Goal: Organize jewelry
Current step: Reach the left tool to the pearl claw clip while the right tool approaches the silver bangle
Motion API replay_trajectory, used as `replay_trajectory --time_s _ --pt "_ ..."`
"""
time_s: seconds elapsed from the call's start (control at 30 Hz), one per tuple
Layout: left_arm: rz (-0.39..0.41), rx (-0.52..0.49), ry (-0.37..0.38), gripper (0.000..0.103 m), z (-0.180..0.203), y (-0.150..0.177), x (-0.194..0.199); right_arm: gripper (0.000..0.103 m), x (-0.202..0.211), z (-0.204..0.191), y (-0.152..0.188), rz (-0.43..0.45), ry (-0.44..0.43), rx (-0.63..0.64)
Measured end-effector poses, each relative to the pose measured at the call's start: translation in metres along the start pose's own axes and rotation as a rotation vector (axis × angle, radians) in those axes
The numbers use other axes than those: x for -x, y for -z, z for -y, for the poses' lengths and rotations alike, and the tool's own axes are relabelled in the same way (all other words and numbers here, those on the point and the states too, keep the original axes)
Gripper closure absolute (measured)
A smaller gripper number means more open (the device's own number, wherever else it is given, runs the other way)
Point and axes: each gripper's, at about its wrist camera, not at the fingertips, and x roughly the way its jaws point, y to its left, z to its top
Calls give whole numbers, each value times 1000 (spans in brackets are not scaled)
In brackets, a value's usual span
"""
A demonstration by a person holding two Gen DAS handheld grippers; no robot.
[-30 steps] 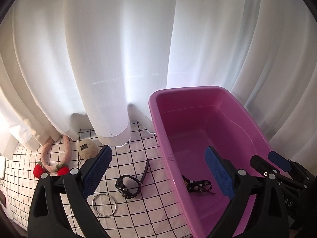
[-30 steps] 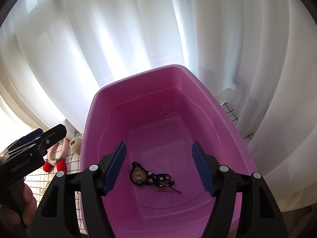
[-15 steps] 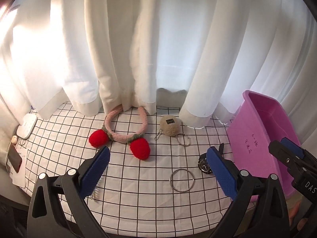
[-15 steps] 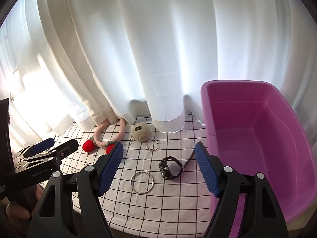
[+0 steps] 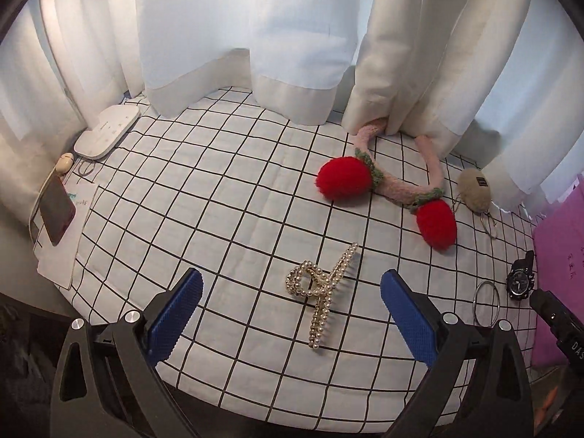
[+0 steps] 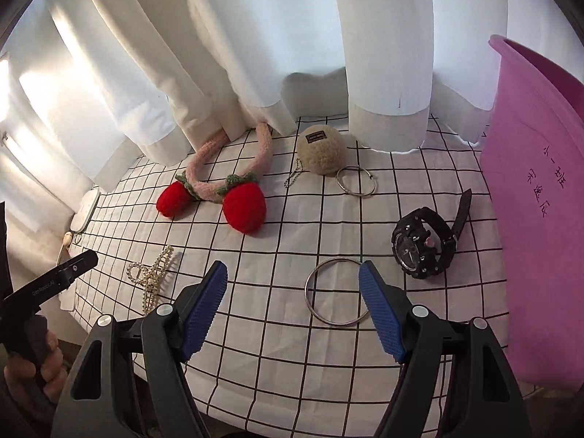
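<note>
Hovering, both tongs wide: left [image 5: 288, 306] | right [image 6: 292, 299]; pink bin's [image 6: 540, 189] contents hidden

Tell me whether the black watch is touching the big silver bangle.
Apart. The right wrist view shows the black watch and the silver bangle lying separately, with a strip of checked cloth visible between them.

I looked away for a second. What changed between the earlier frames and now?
Both grippers swung left, away from the pink tub. The left gripper now faces the pearl hair clip; the right gripper faces the silver bangle. Both stayed open and empty. The watch, strawberry headband and pompom keychain lie unmoved.
</note>
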Motion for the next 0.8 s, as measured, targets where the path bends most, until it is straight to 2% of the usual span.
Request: replay_trajectory --time_s 0.17,0.33,0.5,0.8 --pt "-38 -7 -7 7 -5 15 -25 32 -34 8 15 -64 80 -25" --pt "-60 -13 2 7 -5 23 -42 32 -54 17 20 -100 121 -55" --pt "-90 -32 5 7 -1 28 -56 32 -59 22 23 -108 137 -76" --pt "-97 -66 -12 7 11 27 -78 32 -69 23 26 -114 152 -86"
